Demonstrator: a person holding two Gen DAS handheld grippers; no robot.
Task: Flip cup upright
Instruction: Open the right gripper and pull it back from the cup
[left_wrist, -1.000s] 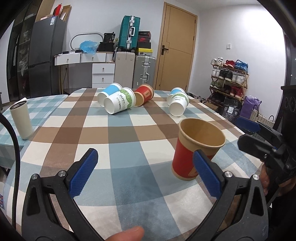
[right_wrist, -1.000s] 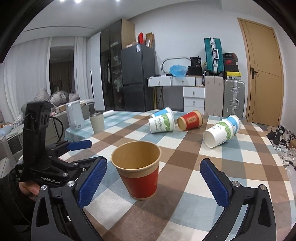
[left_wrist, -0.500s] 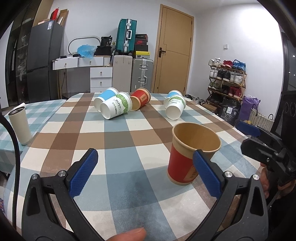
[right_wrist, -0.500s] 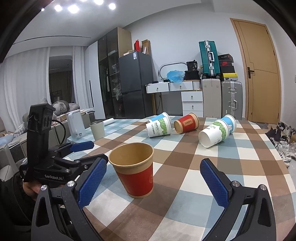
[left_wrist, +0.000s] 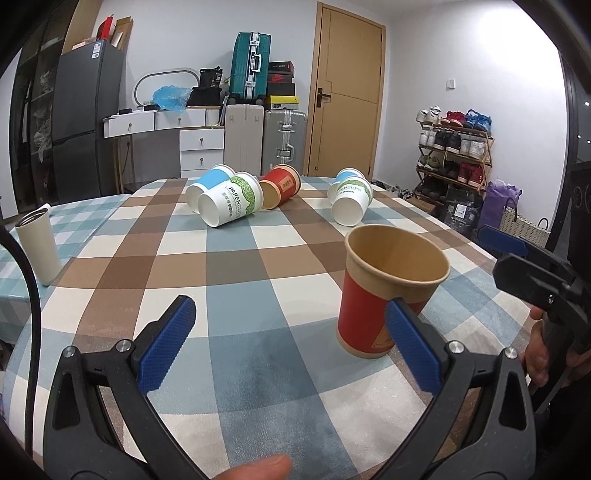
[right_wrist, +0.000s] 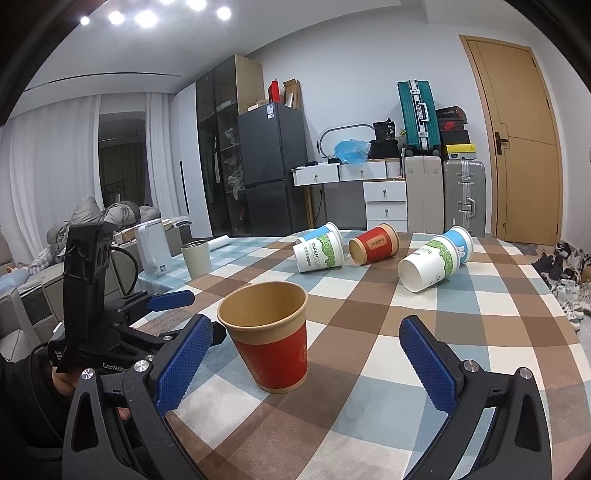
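A red paper cup (left_wrist: 384, 291) stands upright on the checked table, mouth up; it also shows in the right wrist view (right_wrist: 271, 334). My left gripper (left_wrist: 291, 343) is open and empty, its right finger just in front of the cup. My right gripper (right_wrist: 303, 365) is open and empty, the cup standing just beyond its left finger. Several cups lie on their sides at the far end: a green-print white cup (left_wrist: 231, 203), a blue one (left_wrist: 208, 182) behind it, a red one (left_wrist: 280, 186) and a second green-print cup (left_wrist: 351, 203).
A beige tumbler (left_wrist: 38, 245) stands at the table's left edge. The checked tablecloth (left_wrist: 236, 280) covers the table. A white appliance (right_wrist: 153, 251) sits beyond the left side. A shoe rack (left_wrist: 454, 147), suitcases and a fridge line the walls.
Both grippers have drawn back and tilted up a little, so the upright red cup sits lower and closer in both views. The cups have not moved.
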